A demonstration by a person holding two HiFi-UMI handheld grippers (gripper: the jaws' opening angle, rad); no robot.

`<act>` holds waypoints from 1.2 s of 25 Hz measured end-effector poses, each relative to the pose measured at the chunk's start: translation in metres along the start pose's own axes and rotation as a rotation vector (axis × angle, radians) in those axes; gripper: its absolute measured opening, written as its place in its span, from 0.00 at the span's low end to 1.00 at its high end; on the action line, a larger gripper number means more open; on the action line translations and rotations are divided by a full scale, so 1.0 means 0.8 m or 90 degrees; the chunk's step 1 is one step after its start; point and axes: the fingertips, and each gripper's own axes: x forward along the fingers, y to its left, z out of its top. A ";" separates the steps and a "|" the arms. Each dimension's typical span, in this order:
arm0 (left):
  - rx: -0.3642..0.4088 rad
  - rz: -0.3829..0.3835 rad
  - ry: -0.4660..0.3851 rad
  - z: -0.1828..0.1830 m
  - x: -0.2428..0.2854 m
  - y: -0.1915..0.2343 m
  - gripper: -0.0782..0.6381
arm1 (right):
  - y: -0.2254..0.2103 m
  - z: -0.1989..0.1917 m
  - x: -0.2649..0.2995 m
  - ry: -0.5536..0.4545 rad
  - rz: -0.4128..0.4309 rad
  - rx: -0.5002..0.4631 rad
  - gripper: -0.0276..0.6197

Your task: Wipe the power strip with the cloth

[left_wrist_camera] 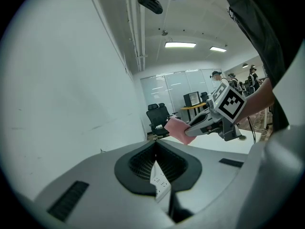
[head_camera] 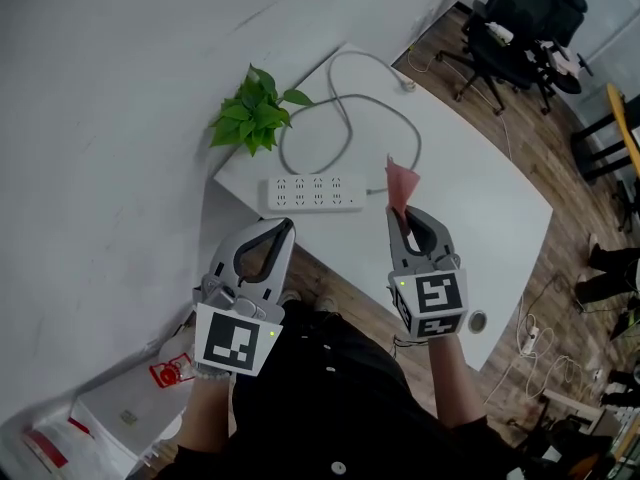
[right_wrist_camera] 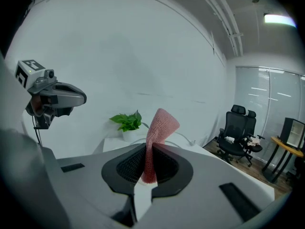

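A white power strip [head_camera: 312,193] lies on the white table [head_camera: 500,208] near its left edge, its grey cable [head_camera: 345,118] looping toward the far side. A pink cloth [head_camera: 402,183] sticks up from my right gripper [head_camera: 398,211], which is shut on it and held just right of the strip, above the table. In the right gripper view the cloth [right_wrist_camera: 157,132] stands pinched between the jaws. My left gripper [head_camera: 288,226] is shut with nothing in it, held near the strip's front edge. A piece of the strip [left_wrist_camera: 160,184] shows below the closed jaws in the left gripper view.
A small green plant [head_camera: 255,111] stands at the table's left corner beside the wall. Black office chairs [head_camera: 515,28] stand on the wooden floor beyond the table. A white plastic bag [head_camera: 120,408] and cables [head_camera: 540,353] lie on the floor.
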 end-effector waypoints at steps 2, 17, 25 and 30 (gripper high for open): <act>0.003 0.002 0.003 -0.002 -0.002 0.003 0.13 | -0.002 -0.007 0.009 0.012 0.001 -0.006 0.12; -0.004 0.039 0.026 -0.022 -0.021 0.027 0.13 | -0.013 -0.061 0.088 0.103 0.029 -0.025 0.12; -0.012 0.055 0.043 -0.037 -0.028 0.039 0.13 | -0.019 -0.085 0.132 0.147 0.032 -0.028 0.12; -0.010 0.066 0.050 -0.040 -0.033 0.044 0.13 | -0.022 -0.107 0.156 0.184 0.035 -0.032 0.12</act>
